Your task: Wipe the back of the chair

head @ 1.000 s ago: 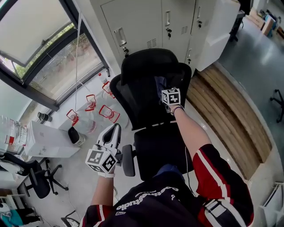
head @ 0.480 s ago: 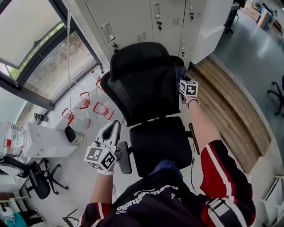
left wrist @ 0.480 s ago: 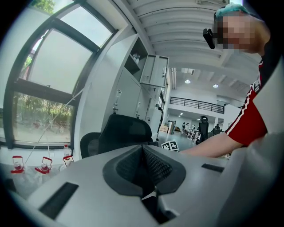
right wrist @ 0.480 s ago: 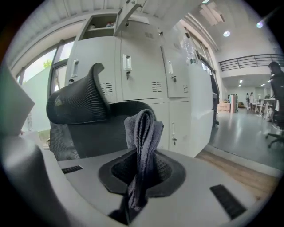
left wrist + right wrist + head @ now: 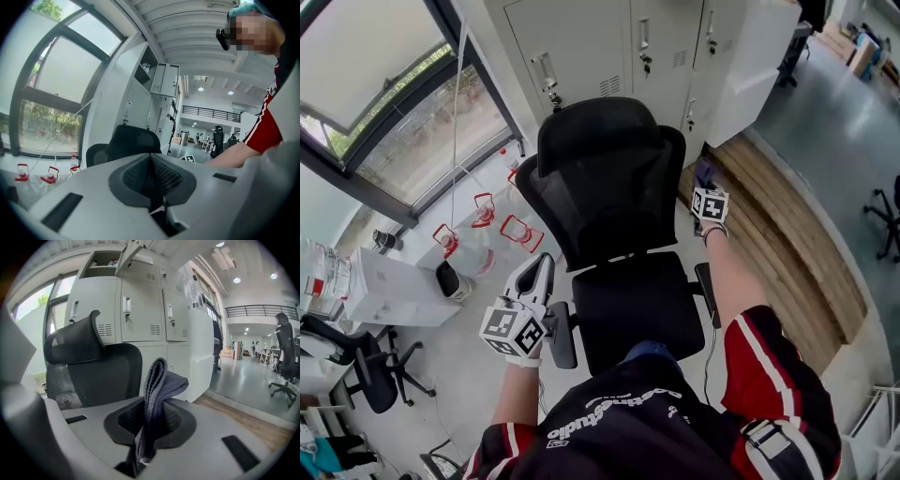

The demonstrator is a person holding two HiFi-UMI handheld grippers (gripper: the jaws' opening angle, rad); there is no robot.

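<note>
Head view, chair back (image 5: 609, 178): black mesh, upright, headrest on top, its front side facing the person.
Head view, right gripper (image 5: 705, 183): just beside the back's right edge, seemingly apart from it.
Head view, left gripper (image 5: 540, 277): low, near the left armrest (image 5: 560, 333), well away from the back.
Head view, surroundings: lockers (image 5: 609, 47) close behind the chair, jugs (image 5: 502, 230) on the floor to the left, a wooden step (image 5: 778, 216) to the right.
Left gripper view, jaws: pressed together, with nothing between them.
Right gripper view, jaws: pinching a folded grey cloth (image 5: 157, 390), whose free fold stands above them.
Handling: the cloth looks soft, light and floppy. The mesh will likely give under pressure, and the chair may swivel or roll when pushed. The stiff frame edge or the armrest seems the best place to steady it.
In the way: the lockers leave little room behind, and the headrest overhangs the top of the mesh.
</note>
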